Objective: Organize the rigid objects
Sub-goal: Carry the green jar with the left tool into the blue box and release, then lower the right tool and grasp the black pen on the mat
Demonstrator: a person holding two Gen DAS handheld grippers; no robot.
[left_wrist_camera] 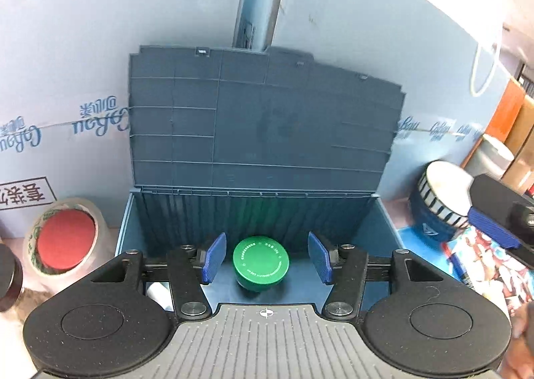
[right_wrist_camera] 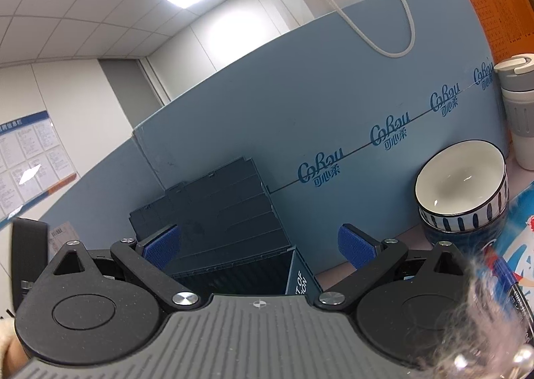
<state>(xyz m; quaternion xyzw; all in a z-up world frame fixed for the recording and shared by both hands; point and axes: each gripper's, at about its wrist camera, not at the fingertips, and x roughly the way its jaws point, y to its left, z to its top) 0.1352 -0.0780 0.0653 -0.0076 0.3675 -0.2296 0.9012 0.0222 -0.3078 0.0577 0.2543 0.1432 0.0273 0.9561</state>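
Note:
A green round jar point(left_wrist_camera: 261, 262) lies inside the blue storage box point(left_wrist_camera: 383, 232), whose grey lid point(left_wrist_camera: 260, 118) stands open against the wall. My left gripper point(left_wrist_camera: 266, 257) is open, its blue pads apart on either side of the jar, not touching it. A white object point(left_wrist_camera: 158, 294) shows in the box under the left finger. My right gripper point(right_wrist_camera: 260, 247) is open and empty, held above and to the right of the box point(right_wrist_camera: 302, 278); it also shows at the right edge of the left wrist view point(left_wrist_camera: 494, 232).
A tape roll with a red centre point(left_wrist_camera: 63, 238) and a dark jar point(left_wrist_camera: 10, 282) sit left of the box. Stacked striped bowls point(right_wrist_camera: 462, 188) and a white tumbler point(right_wrist_camera: 520, 112) stand to the right on a printed mat point(right_wrist_camera: 520, 245). Blue cartons point(right_wrist_camera: 300, 112) form the back wall.

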